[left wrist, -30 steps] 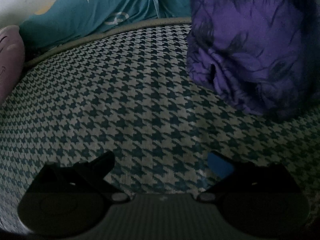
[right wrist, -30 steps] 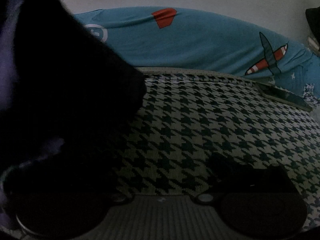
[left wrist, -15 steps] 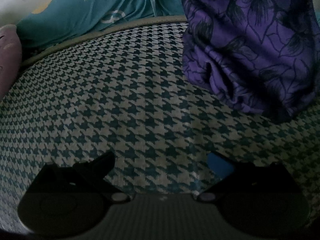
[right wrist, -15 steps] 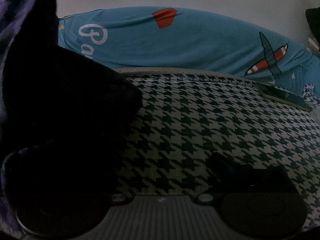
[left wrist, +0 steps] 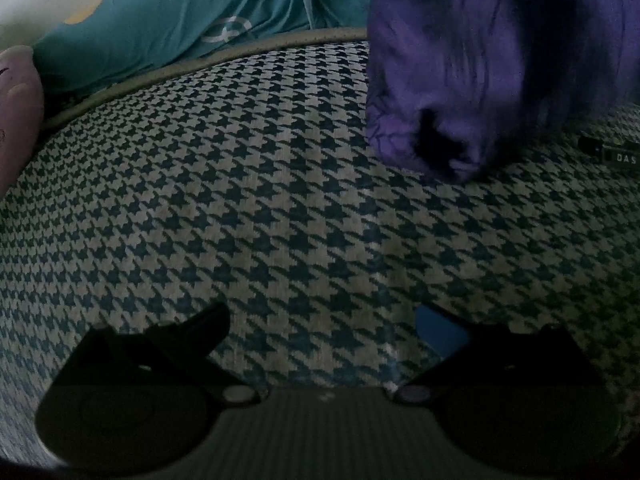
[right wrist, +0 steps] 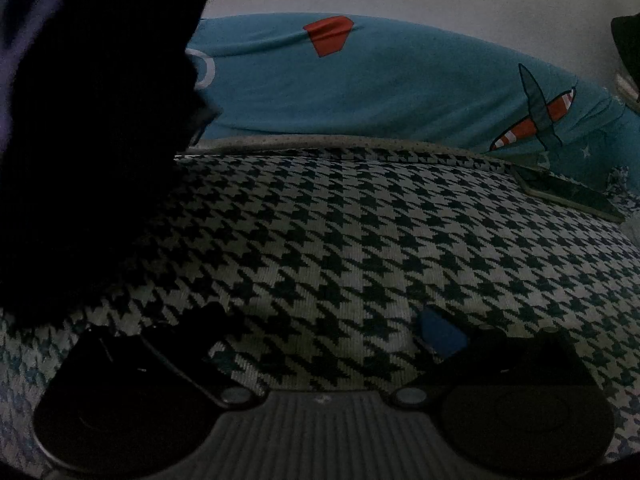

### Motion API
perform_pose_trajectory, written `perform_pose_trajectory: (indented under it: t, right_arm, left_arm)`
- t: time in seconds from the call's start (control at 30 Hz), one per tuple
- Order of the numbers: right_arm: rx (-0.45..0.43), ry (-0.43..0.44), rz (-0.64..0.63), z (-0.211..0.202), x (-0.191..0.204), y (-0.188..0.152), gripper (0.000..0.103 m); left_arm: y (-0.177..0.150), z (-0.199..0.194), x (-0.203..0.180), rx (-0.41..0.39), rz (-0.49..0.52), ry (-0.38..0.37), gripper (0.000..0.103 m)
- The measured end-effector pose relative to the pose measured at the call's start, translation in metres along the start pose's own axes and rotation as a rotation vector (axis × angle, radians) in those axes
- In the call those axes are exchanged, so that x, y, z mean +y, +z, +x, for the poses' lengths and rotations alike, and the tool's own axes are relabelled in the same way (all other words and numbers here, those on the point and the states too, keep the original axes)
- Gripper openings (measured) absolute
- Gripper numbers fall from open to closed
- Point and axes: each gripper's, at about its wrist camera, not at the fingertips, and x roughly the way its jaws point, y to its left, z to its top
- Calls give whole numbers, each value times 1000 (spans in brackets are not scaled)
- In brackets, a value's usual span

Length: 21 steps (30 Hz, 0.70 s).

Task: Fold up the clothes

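Surface: a bed cover (left wrist: 256, 208) in dark and pale houndstooth fills the middle of both views; a pale piped edge runs along its far side.
Left tool (left wrist: 322, 322): at the bottom of the left wrist view, its two dark fingers spread wide apart with only houndstooth between them; it has hold of nothing. A blue pad (left wrist: 440, 334) shows on the inner face of the finger to the right of frame.
Right tool (right wrist: 320, 322): at the bottom of the right wrist view, fingers likewise spread wide, nothing gripped; a blue pad (right wrist: 440, 336) on the finger to the right of frame.
Garment: a purple garment (left wrist: 500, 60) fills the upper right of the left wrist view, bunched and blurred, its lowest fold reaching down to the bed cover; faint dark line print shows near its left edge. In the right wrist view it is a very dark mass (right wrist: 88, 140) across the whole left side of frame, close above the finger on that side; whether it touches that finger I cannot tell.
Backdrop: a teal quilt (right wrist: 380, 92) printed with a red shape and a striped aeroplane lies along the far edge of the bed, below a pale wall.
Upper left, left wrist view: teal fabric with white stars; a mauve cushion (left wrist: 18, 116) at the left edge.
Right edge, left wrist view: a small dark object with pale lettering (left wrist: 612, 154), lying on the cover.
Right side, right wrist view: a flat dark phone-like slab (right wrist: 568, 194) on the cover.
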Motion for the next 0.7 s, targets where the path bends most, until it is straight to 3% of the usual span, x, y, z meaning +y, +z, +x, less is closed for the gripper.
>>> perform_pose_trajectory:
  t: [0.7]
  right_arm:
    - [-1, 0, 3, 0, 1, 0, 103]
  left_arm:
    - [-3, -3, 1, 8, -32, 1, 103]
